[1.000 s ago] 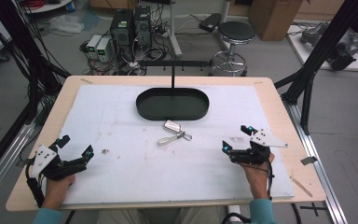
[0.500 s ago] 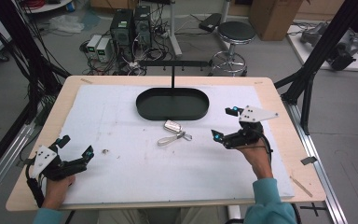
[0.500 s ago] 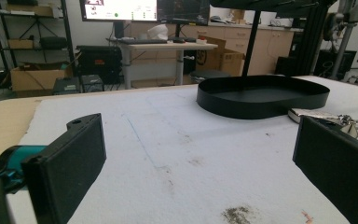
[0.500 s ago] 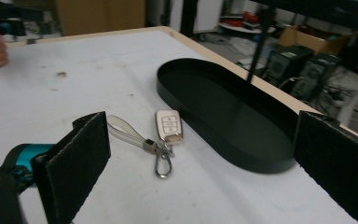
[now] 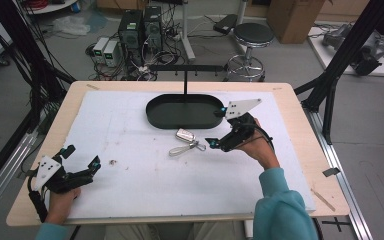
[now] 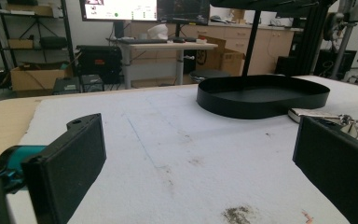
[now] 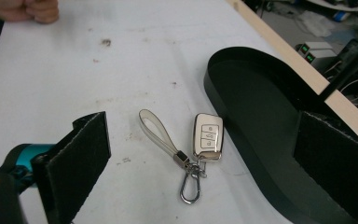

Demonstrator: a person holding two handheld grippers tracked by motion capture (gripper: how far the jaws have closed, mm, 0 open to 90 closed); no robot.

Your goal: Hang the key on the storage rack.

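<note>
Both claws are spread wide, grasping nothing. The right claw [image 5: 219, 126] hovers near the car key fob [image 5: 183, 134] beside the black tray [image 5: 155, 114]. The left claw [image 5: 82, 159] rests on the bench [image 5: 300, 120].

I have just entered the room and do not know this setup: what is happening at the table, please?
A person holds a tool in each hand over a white-covered table. The right tool, jaws open, reaches toward a cream car key fob with a strap loop and metal clip, which lies untouched beside a black oval tray. The left tool, also open, rests near the front left edge, holding nothing.
</note>
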